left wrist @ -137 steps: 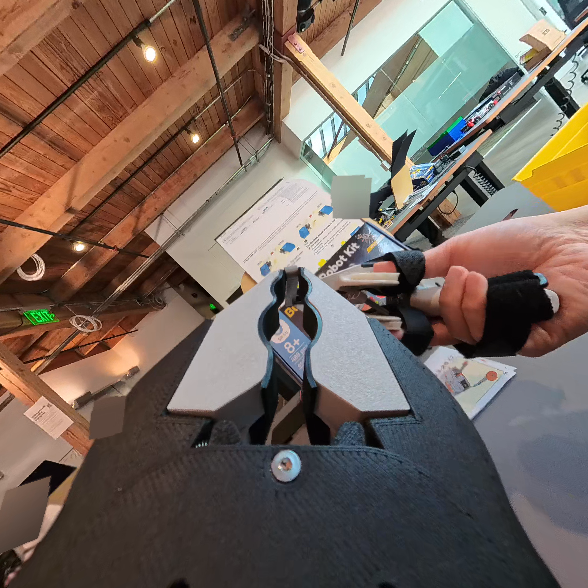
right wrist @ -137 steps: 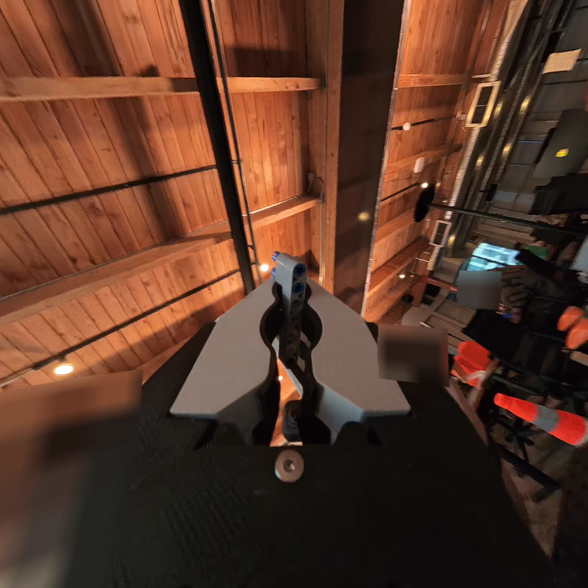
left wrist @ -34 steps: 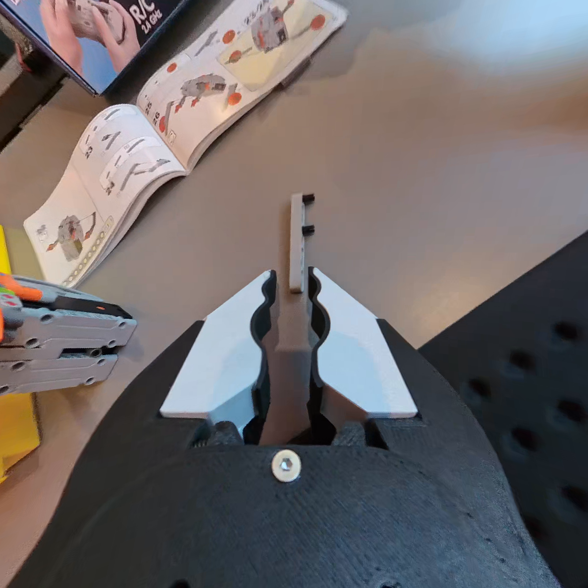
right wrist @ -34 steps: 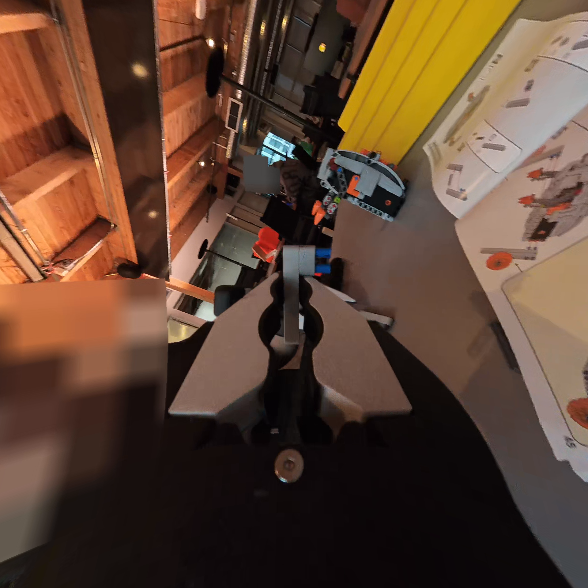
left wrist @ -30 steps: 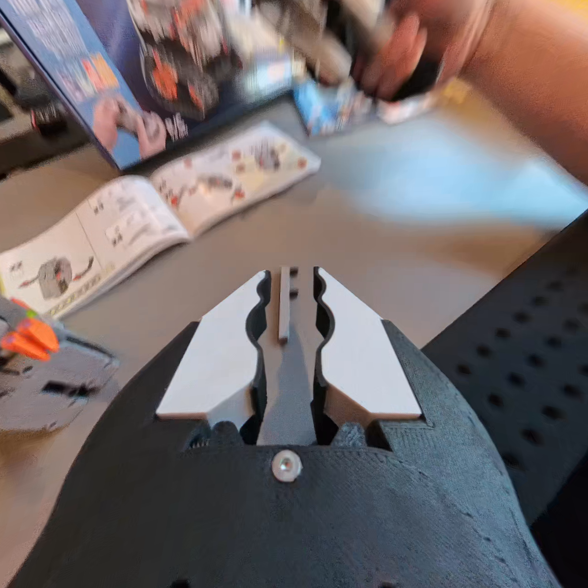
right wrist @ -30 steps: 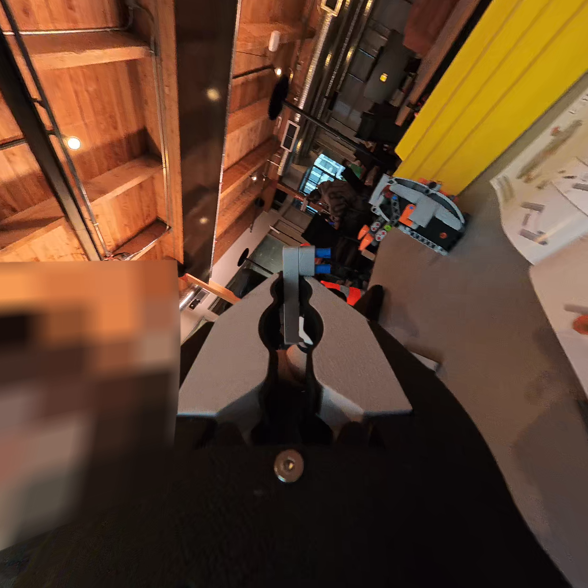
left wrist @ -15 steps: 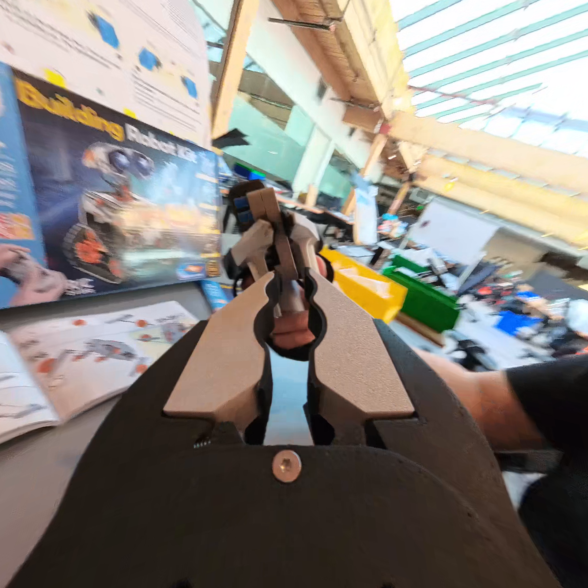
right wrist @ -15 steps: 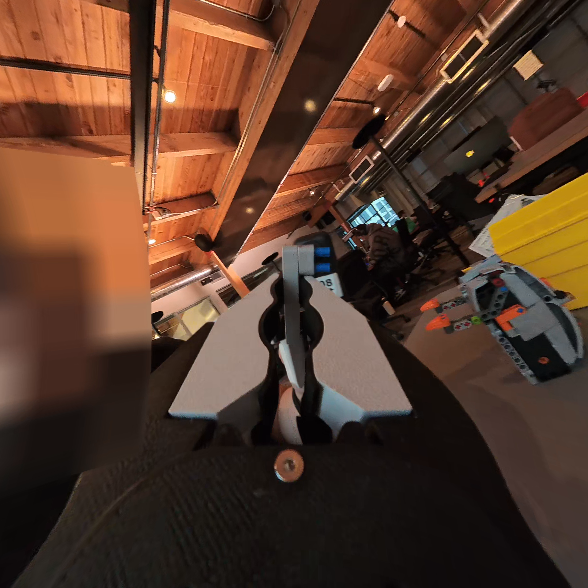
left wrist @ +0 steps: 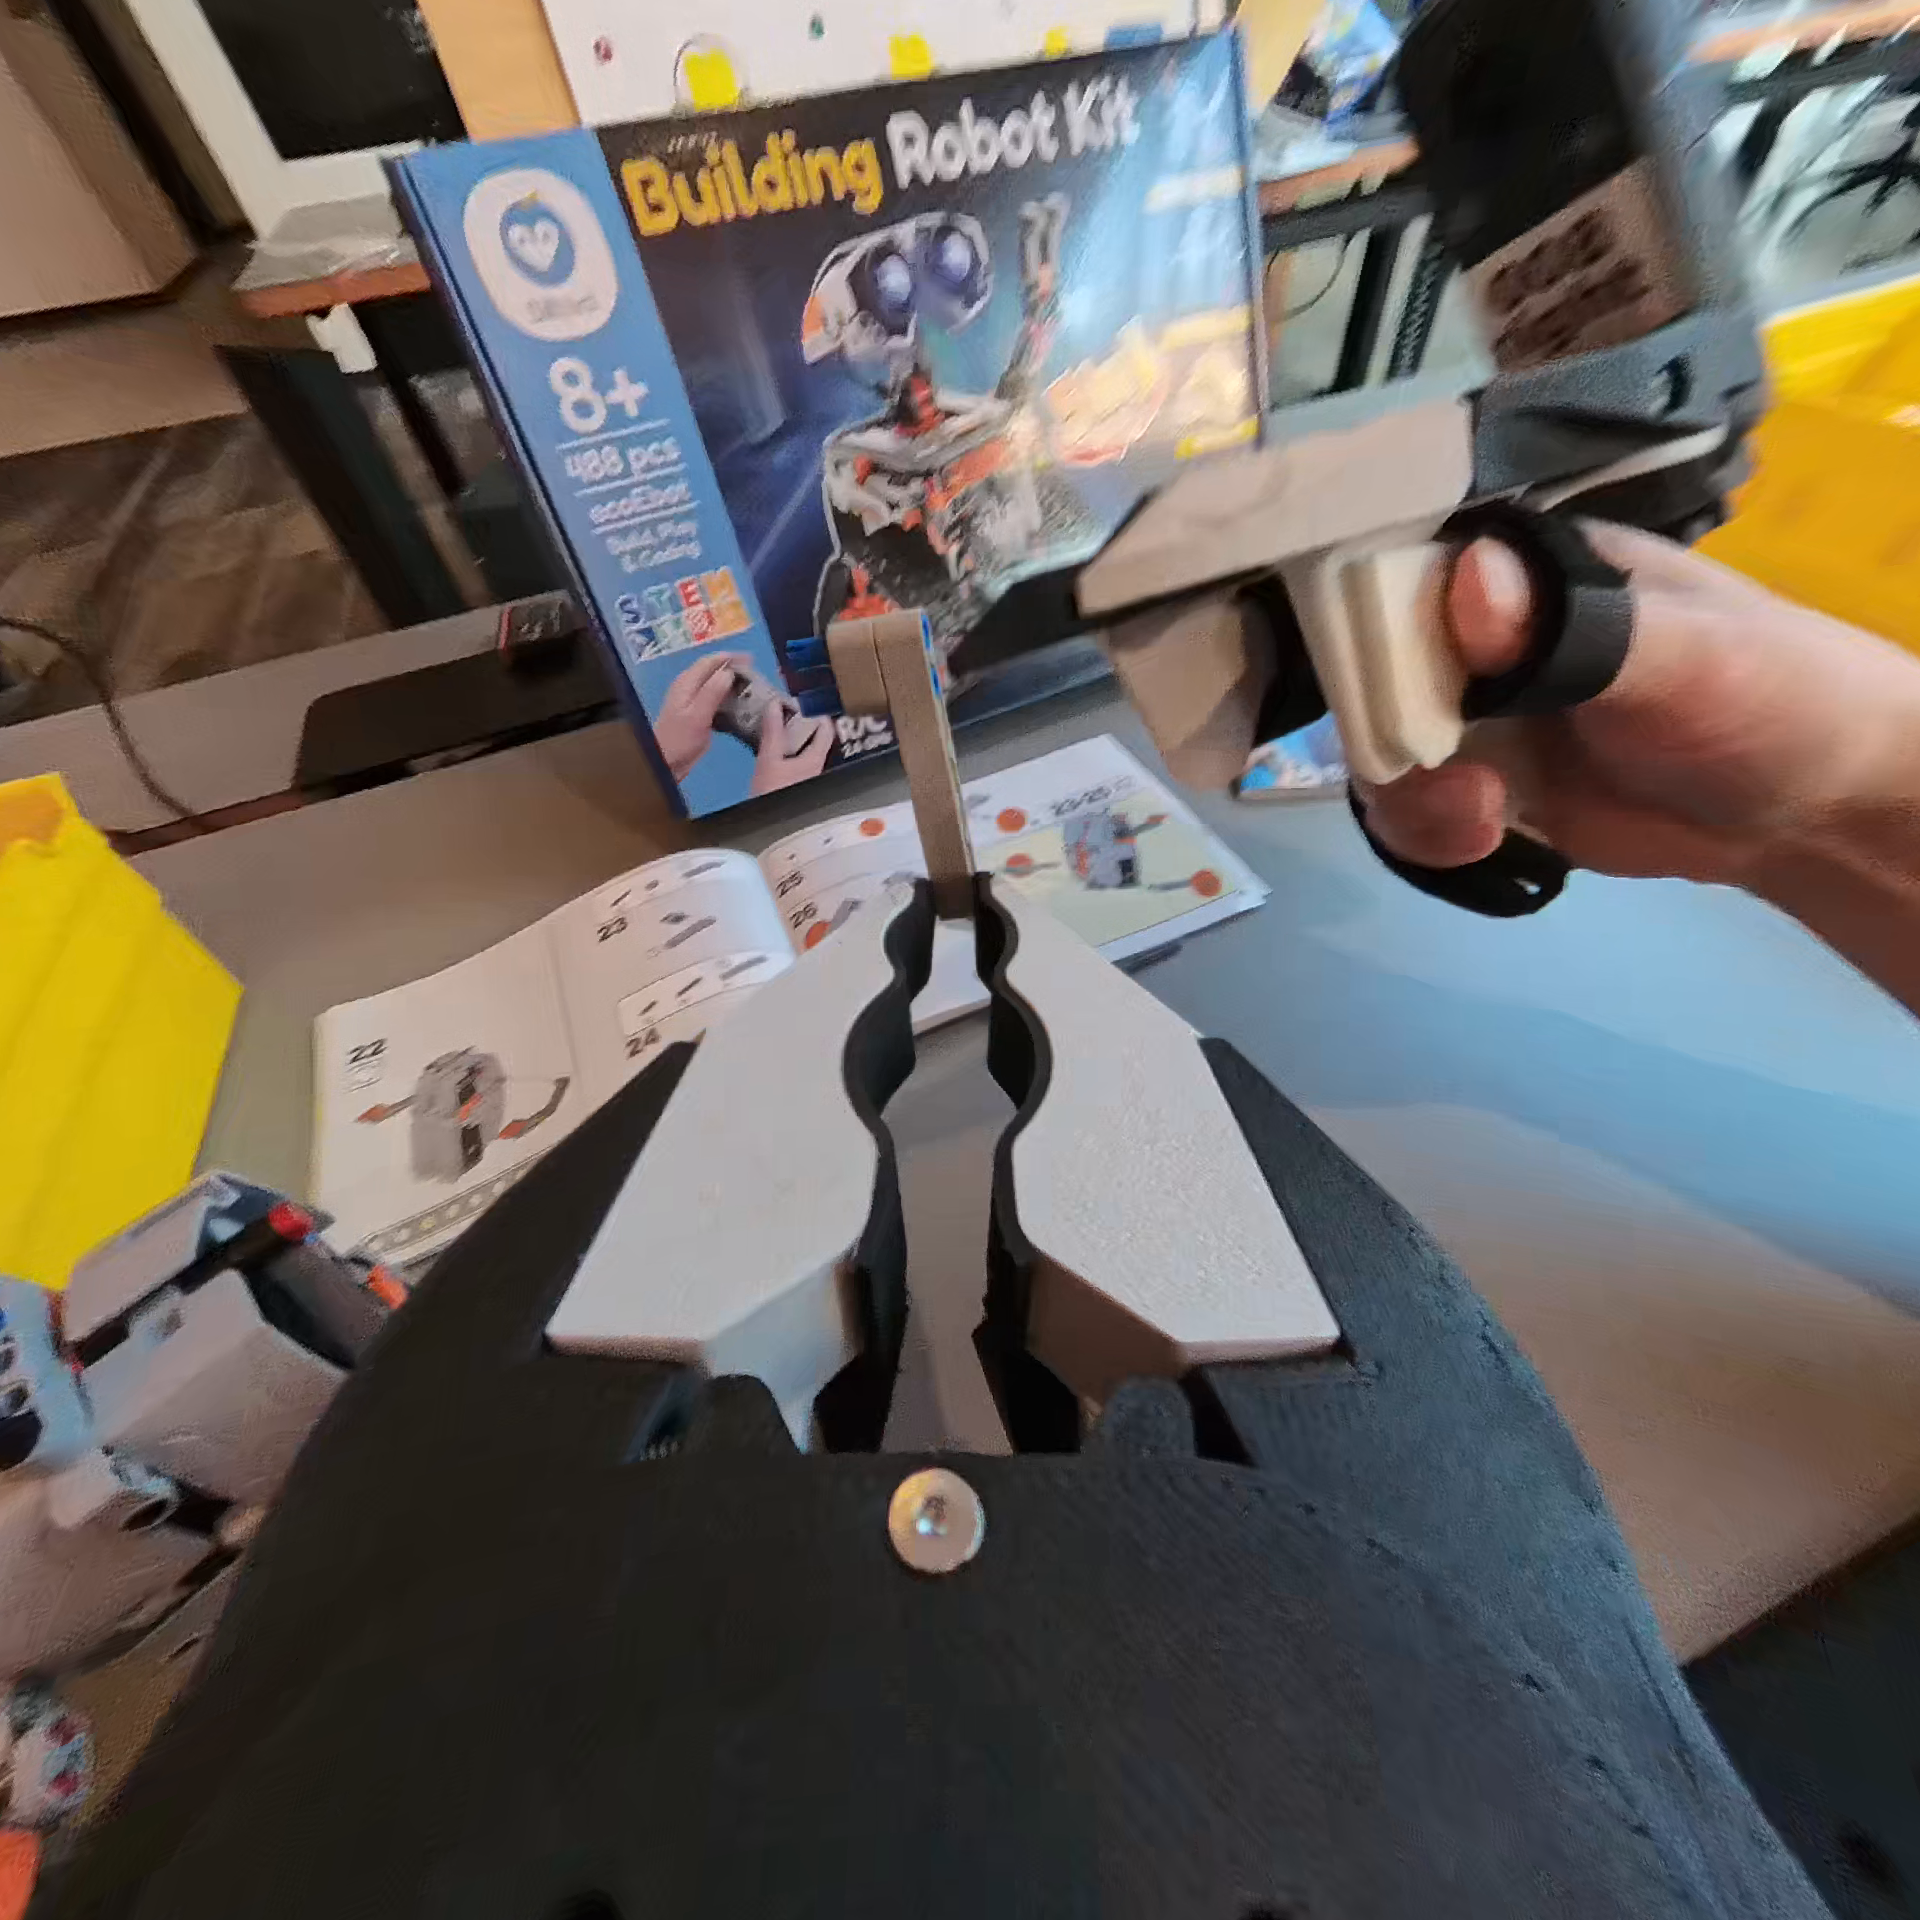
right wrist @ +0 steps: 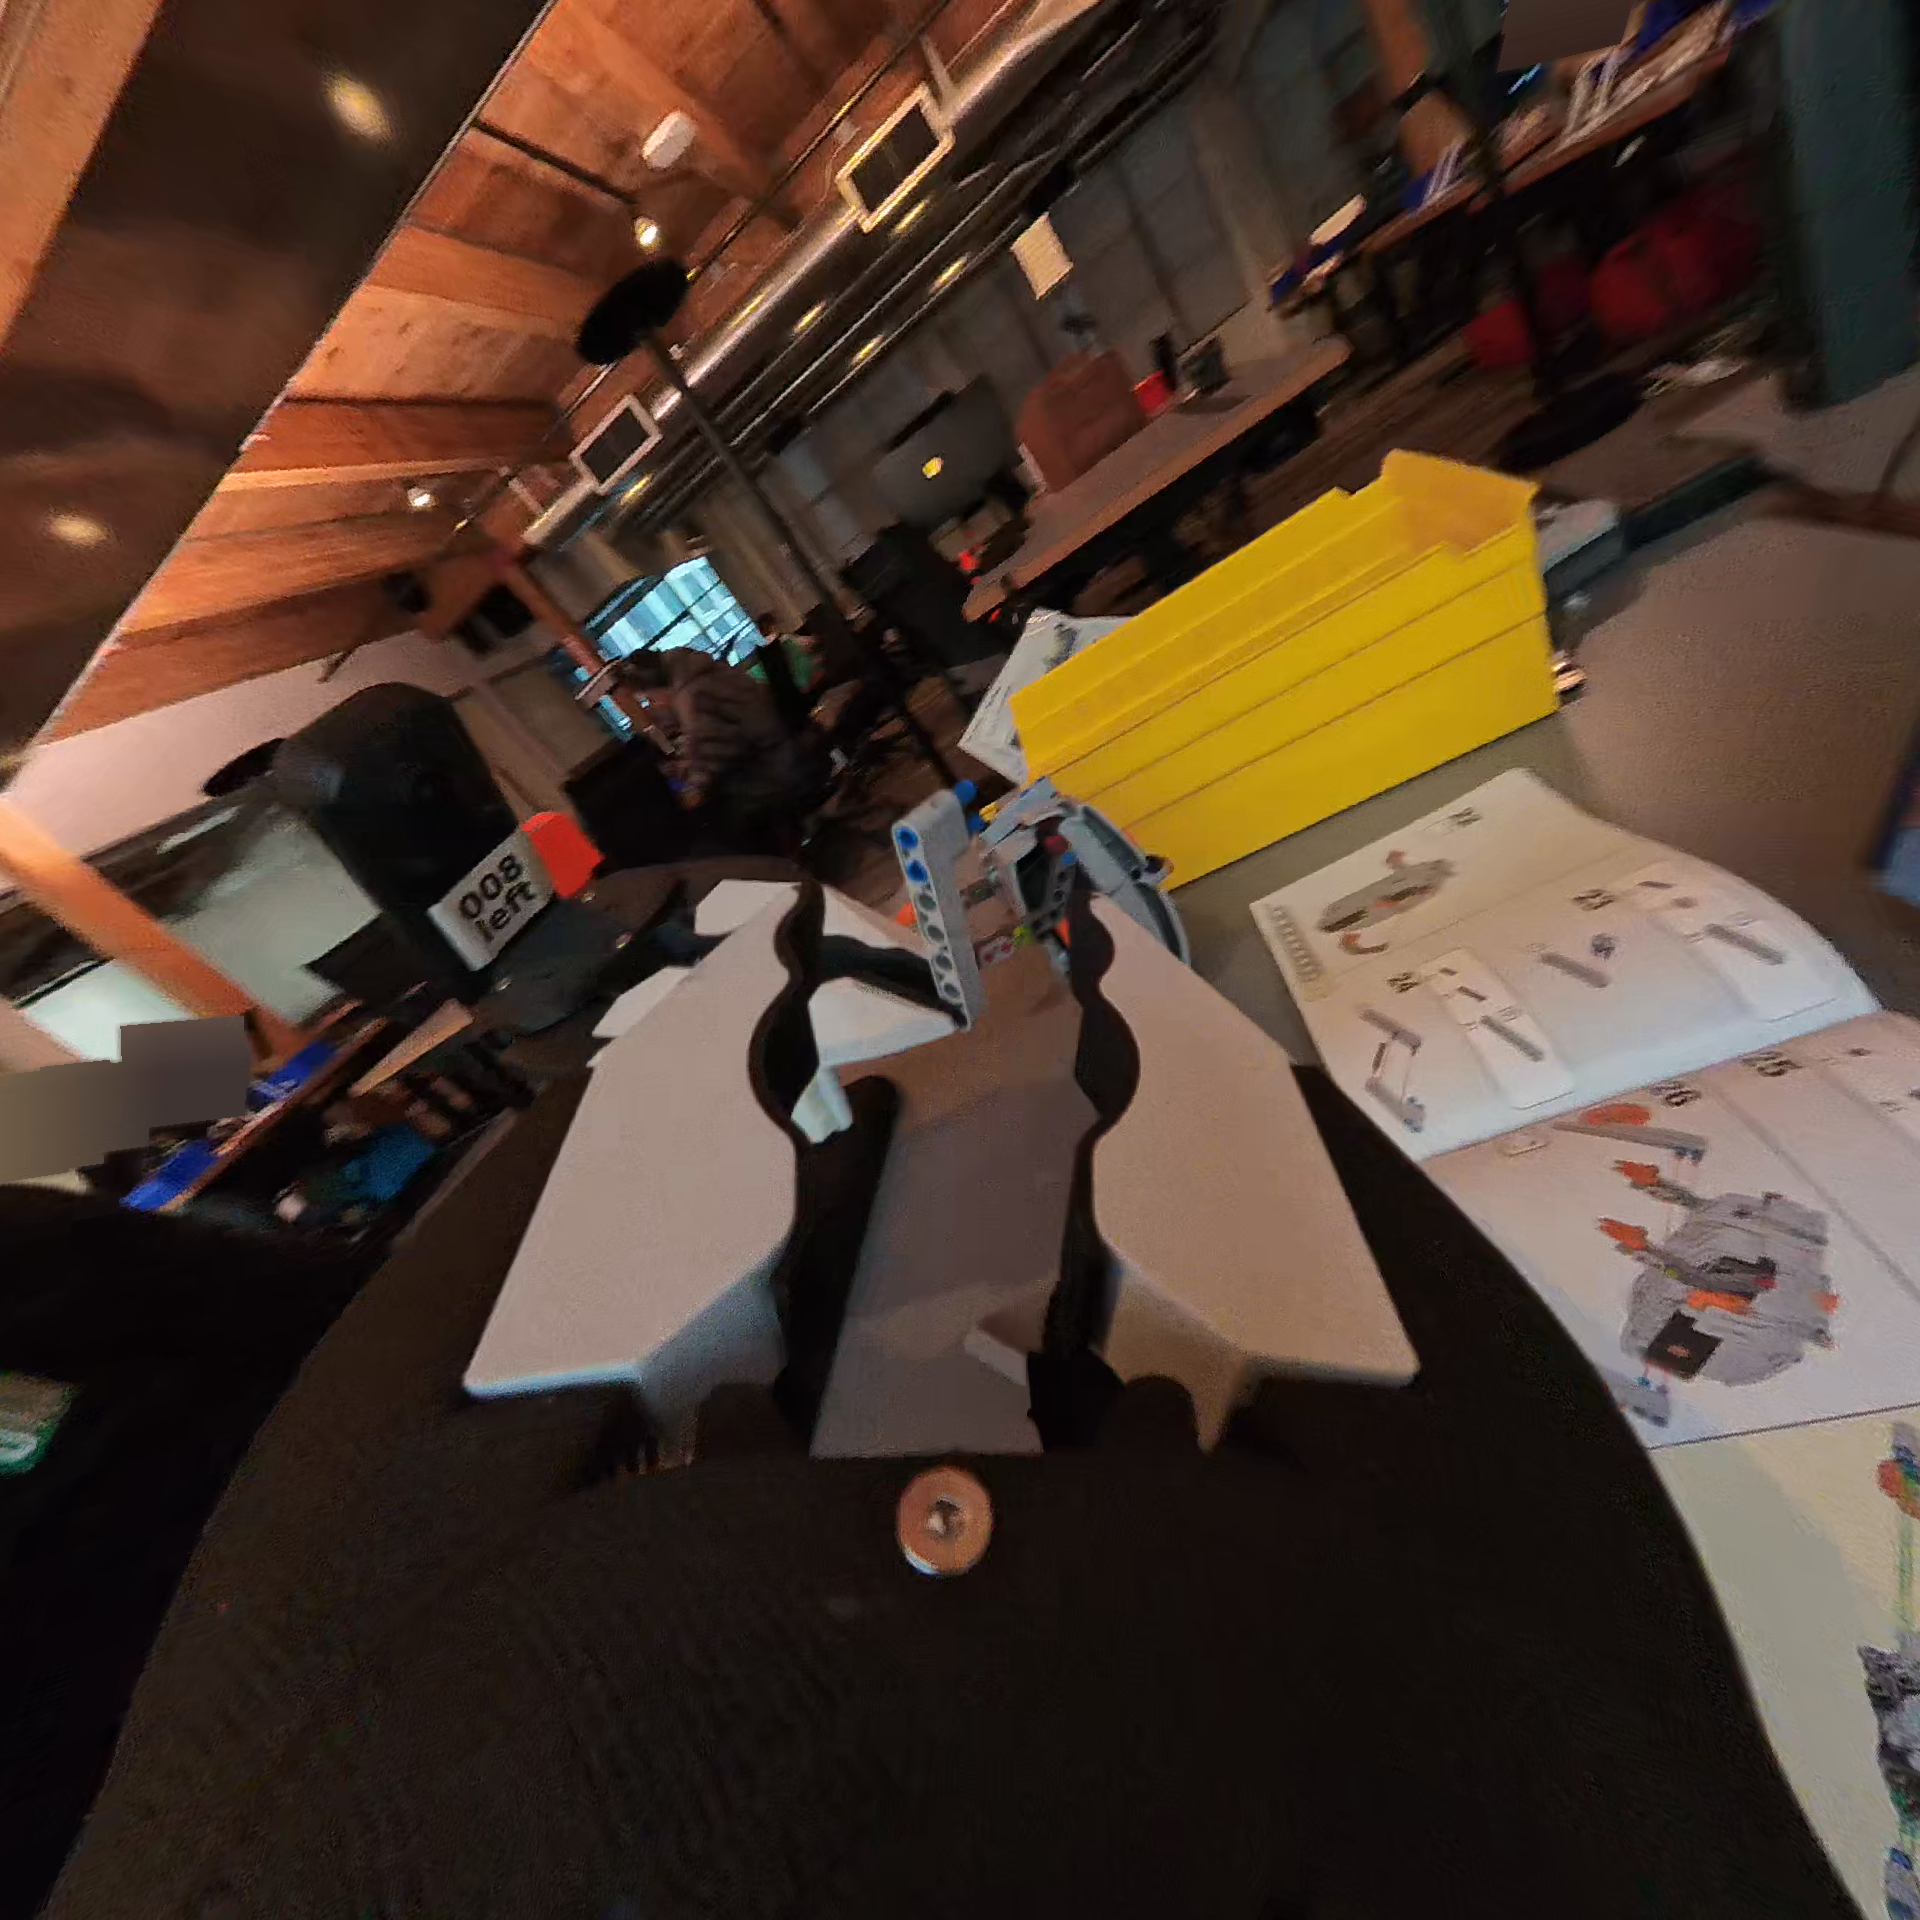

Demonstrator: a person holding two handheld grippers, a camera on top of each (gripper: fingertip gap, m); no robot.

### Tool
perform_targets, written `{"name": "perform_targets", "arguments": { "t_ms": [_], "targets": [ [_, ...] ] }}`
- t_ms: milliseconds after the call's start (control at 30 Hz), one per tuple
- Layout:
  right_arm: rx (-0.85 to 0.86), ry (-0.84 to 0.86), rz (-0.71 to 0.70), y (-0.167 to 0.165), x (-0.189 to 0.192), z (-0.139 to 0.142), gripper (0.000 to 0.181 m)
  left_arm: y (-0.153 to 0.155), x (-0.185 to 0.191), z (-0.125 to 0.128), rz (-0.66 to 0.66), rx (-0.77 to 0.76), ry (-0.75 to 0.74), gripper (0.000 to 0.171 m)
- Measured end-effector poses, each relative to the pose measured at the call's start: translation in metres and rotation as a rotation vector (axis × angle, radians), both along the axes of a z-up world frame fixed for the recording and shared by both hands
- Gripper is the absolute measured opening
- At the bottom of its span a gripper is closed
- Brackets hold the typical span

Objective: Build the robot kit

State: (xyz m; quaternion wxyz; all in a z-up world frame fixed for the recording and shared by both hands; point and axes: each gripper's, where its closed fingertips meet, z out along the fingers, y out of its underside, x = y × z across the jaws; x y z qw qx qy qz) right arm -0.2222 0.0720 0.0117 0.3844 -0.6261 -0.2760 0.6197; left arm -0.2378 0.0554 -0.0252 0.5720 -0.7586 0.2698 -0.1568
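Note:
My left gripper [left wrist: 951, 902] is shut on the lower end of a grey beam piece [left wrist: 920, 727] that has blue pins at its top. It holds the piece upright above the grey table [left wrist: 1558, 1195]. My right gripper [right wrist: 940, 914] is open and empty, its jaws wide apart on either side of the same beam piece [right wrist: 935, 904] without touching it. In the left wrist view the right gripper [left wrist: 1117, 634] is held by a hand [left wrist: 1662, 727] just right of the piece. The left gripper's black camera body [right wrist: 416, 821] shows at the left in the right wrist view.
A blue kit box [left wrist: 935, 364] stands behind an open instruction booklet [left wrist: 675, 966], which also shows in the right wrist view [right wrist: 1558, 987]. A yellow bin [right wrist: 1299, 675] and a partly built grey model [left wrist: 187, 1340] sit to the left. Other tables stand farther off. My right fingertips sit around 5 cm from my left ones.
The right gripper has opened and let go of the grey beam piece. The left gripper, open over a beam on the table a second ago, is now shut on the piece. Both views have swung down.

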Motion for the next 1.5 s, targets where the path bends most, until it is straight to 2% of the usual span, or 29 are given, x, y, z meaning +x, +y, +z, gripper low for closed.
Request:
{"name": "perform_targets", "arguments": {
  "t_ms": [100,133,167,200,300,367,467,500,533,600,667,833,933,1133,1200,1267,1367,1433,1500],
  "targets": [
    [0.047,-0.046,-0.136,0.009,-0.010,-0.001,0.047,0.006,-0.002,-0.004,0.039,-0.013,0.058,0.006],
    [0.066,-0.098,-0.178,0.011,-0.014,-0.008,0.043,0.008,-0.002,-0.004,0.046,-0.016,0.059,0.006],
    [0.080,-0.152,-0.193,0.011,-0.017,-0.016,0.031,0.009,-0.002,-0.004,0.052,-0.017,0.060,0.006],
    [0.084,-0.193,-0.211,0.013,-0.019,-0.022,0.029,0.010,-0.003,-0.004,0.056,-0.020,0.069,0.006],
    [0.082,-0.168,-0.211,0.012,-0.023,-0.020,0.021,0.011,0.000,-0.008,0.039,-0.027,0.103,0.006],
    [0.059,-0.203,-0.161,0.009,-0.024,-0.026,0.006,0.012,0.003,-0.010,0.030,-0.020,0.136,0.006],
    [0.052,-0.219,-0.154,0.014,-0.011,-0.023,0.005,0.010,0.015,-0.006,-0.044,0.020,0.127,0.003],
    [0.054,-0.227,-0.191,0.022,0.000,-0.021,0.005,0.007,0.022,-0.006,-0.094,0.006,0.089,0.013],
    [0.070,-0.230,-0.226,0.029,0.013,-0.017,0.005,0.004,0.028,-0.009,-0.143,-0.035,0.057,0.021],
    [0.074,-0.264,-0.260,0.040,0.042,-0.016,0.005,-0.004,0.043,-0.028,-0.288,-0.167,0.052,0.018],
    [0.054,-0.266,-0.269,0.047,0.068,-0.016,0.005,-0.004,0.058,-0.049,-0.412,-0.246,0.097,0.010],
    [-0.029,-0.212,-0.291,0.057,0.106,-0.018,0.005,0.015,0.089,-0.087,-0.587,-0.179,0.369,0.017],
    [-0.035,-0.206,-0.294,0.059,0.115,-0.020,0.005,0.027,0.099,-0.111,-0.630,-0.192,0.489,0.021],
    [-0.036,-0.172,-0.295,0.060,0.123,-0.014,0.005,0.032,0.094,-0.138,-0.685,-0.245,0.549,0.019],
    [-0.039,-0.177,-0.289,0.060,0.123,-0.015,0.005,0.030,0.095,-0.138,-0.695,-0.248,0.520,0.017],
    [-0.044,-0.183,-0.286,0.061,0.122,-0.018,0.005,0.025,0.094,-0.139,-0.713,-0.242,0.515,0.004],
    [-0.052,-0.185,-0.288,0.063,0.123,-0.021,0.005,0.022,0.096,-0.139,-0.714,-0.221,0.502,0.004],
    [-0.057,-0.188,-0.288,0.063,0.123,-0.023,0.006,0.026,0.098,-0.139,-0.684,-0.222,0.479,0.011],
    [-0.059,-0.193,-0.290,0.063,0.124,-0.024,0.005,0.026,0.100,-0.139,-0.680,-0.251,0.453,0.005]
  ]
}}
